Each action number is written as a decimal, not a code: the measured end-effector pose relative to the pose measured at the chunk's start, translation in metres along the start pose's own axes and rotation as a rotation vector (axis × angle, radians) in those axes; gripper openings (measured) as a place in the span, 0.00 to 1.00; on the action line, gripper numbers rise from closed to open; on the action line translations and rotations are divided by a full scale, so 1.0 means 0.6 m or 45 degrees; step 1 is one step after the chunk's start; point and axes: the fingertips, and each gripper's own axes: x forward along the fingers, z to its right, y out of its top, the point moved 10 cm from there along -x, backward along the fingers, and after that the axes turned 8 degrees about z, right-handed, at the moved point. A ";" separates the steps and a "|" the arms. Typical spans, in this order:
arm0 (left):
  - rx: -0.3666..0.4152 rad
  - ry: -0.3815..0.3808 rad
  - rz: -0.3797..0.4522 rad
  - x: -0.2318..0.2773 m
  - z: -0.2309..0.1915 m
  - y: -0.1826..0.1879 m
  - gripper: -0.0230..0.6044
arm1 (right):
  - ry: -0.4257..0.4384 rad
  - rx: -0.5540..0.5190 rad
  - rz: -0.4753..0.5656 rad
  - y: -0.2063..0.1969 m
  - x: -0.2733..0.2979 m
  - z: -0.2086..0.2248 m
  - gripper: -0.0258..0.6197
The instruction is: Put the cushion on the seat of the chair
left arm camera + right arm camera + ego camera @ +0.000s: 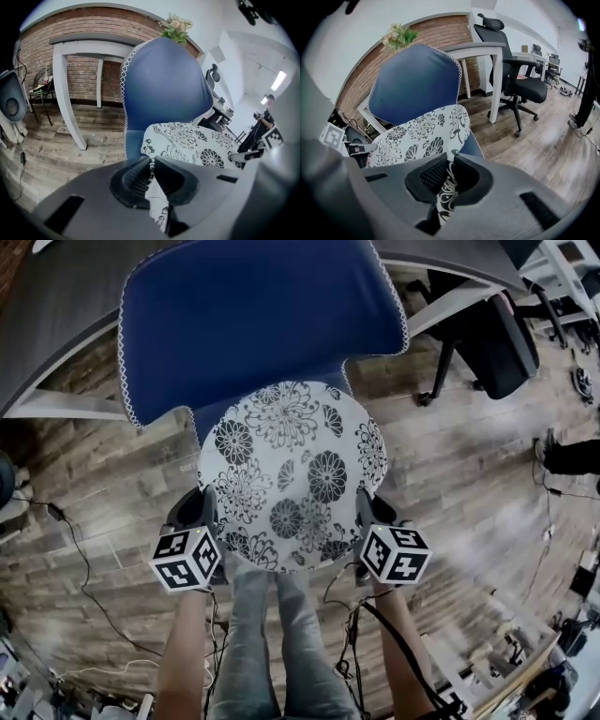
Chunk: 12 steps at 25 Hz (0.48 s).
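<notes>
A round white cushion [291, 474] with black flower prints hangs flat between my two grippers, in front of the blue chair [253, 315]. My left gripper [208, 512] is shut on the cushion's left edge, and my right gripper [367, 510] is shut on its right edge. In the left gripper view the cushion [187, 143] runs from the shut jaws toward the blue backrest [164, 89]. The right gripper view shows the cushion [417, 136] pinched in the jaws, with the backrest [415, 82] behind it. The cushion hides the chair's seat.
A grey-topped desk with white legs [56, 334] stands behind the chair. A black office chair [487, 334] is at the upper right. Cables [75, 559] trail over the wooden floor at the left, and clutter sits at the lower right [506, 662].
</notes>
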 end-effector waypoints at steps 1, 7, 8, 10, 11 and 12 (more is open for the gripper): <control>-0.001 -0.009 0.007 -0.005 0.001 -0.001 0.07 | -0.009 -0.005 0.007 0.000 -0.007 -0.001 0.08; -0.017 -0.011 0.043 -0.032 0.008 -0.003 0.07 | -0.025 0.007 0.054 0.009 -0.037 0.000 0.08; -0.017 -0.009 0.040 -0.027 0.007 -0.005 0.07 | -0.027 0.010 0.052 0.010 -0.034 0.001 0.08; -0.009 -0.005 0.030 -0.018 0.006 -0.008 0.07 | -0.031 0.014 0.042 0.010 -0.025 0.003 0.08; -0.002 -0.003 0.028 -0.016 0.006 -0.008 0.07 | -0.031 0.014 0.037 0.010 -0.023 0.004 0.08; 0.005 -0.001 0.029 -0.016 0.007 -0.008 0.07 | -0.031 0.013 0.035 0.009 -0.022 0.004 0.08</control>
